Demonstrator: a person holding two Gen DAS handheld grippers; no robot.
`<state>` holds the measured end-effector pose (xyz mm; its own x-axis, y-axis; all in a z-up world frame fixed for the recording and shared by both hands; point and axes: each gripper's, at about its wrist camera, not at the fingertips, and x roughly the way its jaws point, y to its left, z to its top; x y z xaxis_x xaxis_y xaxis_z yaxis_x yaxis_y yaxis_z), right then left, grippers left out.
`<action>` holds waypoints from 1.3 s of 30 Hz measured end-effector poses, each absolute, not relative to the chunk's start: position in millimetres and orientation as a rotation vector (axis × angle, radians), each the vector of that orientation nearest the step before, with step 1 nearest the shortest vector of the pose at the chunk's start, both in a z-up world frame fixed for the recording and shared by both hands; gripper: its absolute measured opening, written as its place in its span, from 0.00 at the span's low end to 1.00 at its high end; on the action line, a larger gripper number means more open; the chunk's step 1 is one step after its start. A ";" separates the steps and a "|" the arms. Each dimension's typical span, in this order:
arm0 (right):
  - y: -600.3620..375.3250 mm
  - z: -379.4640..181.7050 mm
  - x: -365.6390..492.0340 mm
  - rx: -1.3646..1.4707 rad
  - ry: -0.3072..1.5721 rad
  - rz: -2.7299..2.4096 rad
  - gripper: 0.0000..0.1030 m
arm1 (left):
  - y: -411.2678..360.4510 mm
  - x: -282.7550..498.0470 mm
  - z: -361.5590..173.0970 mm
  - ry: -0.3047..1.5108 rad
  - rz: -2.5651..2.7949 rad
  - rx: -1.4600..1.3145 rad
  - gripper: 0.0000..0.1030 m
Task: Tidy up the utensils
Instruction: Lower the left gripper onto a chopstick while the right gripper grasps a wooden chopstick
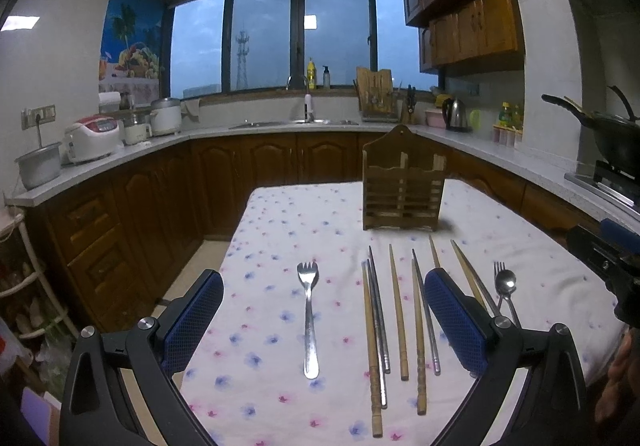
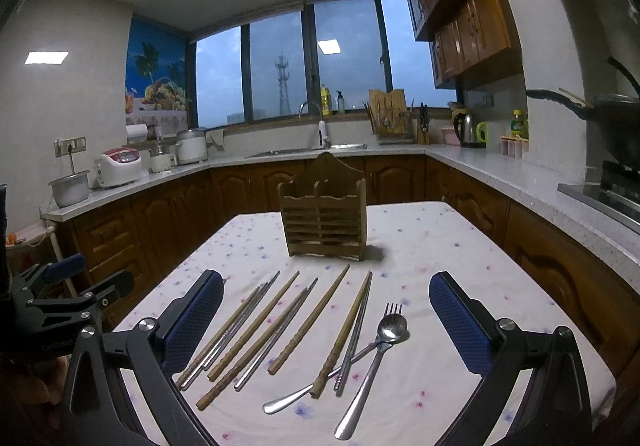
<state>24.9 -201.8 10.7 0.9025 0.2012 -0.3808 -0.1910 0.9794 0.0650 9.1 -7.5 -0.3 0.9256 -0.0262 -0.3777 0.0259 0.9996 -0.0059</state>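
Left tool (image 1: 324, 310) gapes around fork (image 1: 308, 320) on tablecloth (image 1: 272, 230).

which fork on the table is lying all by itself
The fork between the left gripper's open fingers, left of the chopsticks. The other fork lies crossed under a spoon.

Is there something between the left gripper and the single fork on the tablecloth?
Nothing visible. The left gripper is open, and the fork lies alone between its fingers, apart from the chopsticks on the right.
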 end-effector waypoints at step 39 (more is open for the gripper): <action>-205.3 -57.2 238.5 0.217 0.935 0.258 0.43 | -14.0 253.1 7.6 0.865 -0.241 0.058 0.77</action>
<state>238.5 -205.3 -57.2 0.5673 0.3108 -0.7626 -0.1245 0.9478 0.2936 253.1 -14.0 7.6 0.6233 -0.1860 -0.7596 0.2332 0.9713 -0.0464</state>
